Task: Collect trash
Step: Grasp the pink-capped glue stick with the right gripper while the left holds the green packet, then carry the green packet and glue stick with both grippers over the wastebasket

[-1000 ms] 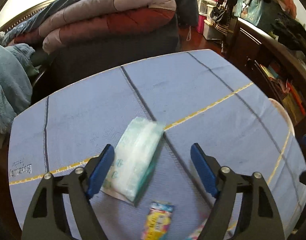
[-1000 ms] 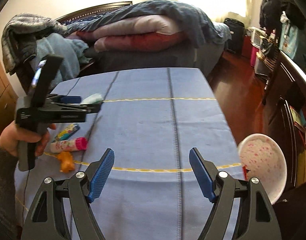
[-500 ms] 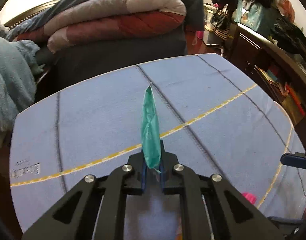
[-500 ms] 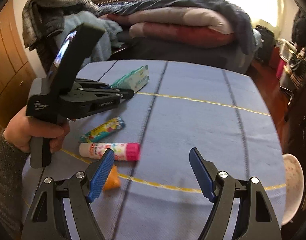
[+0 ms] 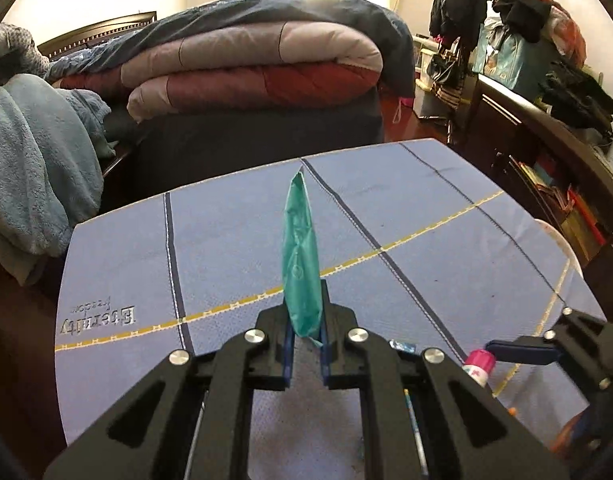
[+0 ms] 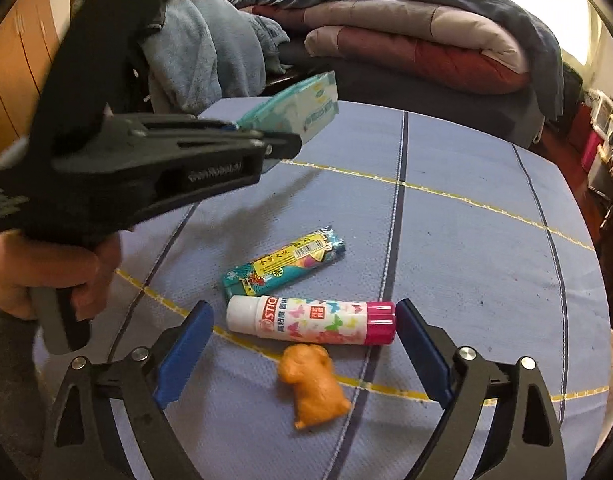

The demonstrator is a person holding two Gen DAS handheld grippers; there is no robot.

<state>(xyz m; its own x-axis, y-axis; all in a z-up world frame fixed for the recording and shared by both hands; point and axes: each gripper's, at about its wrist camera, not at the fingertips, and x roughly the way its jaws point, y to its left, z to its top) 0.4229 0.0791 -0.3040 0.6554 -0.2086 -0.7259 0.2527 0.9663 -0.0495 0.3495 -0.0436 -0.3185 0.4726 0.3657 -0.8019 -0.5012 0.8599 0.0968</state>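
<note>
My left gripper (image 5: pixel 305 332) is shut on a green and white tissue pack (image 5: pixel 300 256) and holds it edge-on above the blue tablecloth (image 5: pixel 234 240). The same pack (image 6: pixel 302 110) shows in the right wrist view, lifted off the table in the left gripper (image 6: pixel 280 146). My right gripper (image 6: pixel 304 344) is open, its fingers either side of a white glue stick with a pink cap (image 6: pixel 312 320). A teal and yellow wrapper (image 6: pixel 284 266) lies just beyond the stick. An orange animal figure (image 6: pixel 312 386) lies just in front of it.
A bed with folded quilts (image 5: pixel 246 68) stands beyond the table's far edge. Blue blankets (image 5: pixel 30 168) hang at the left. A dark cabinet with bags (image 5: pixel 546 120) runs along the right. A white bowl's rim (image 5: pixel 562 240) shows past the table's right edge.
My left gripper closed on the tissue pack and lifted it off the cloth. My right gripper moved left and down until its open fingers flank the glue stick.
</note>
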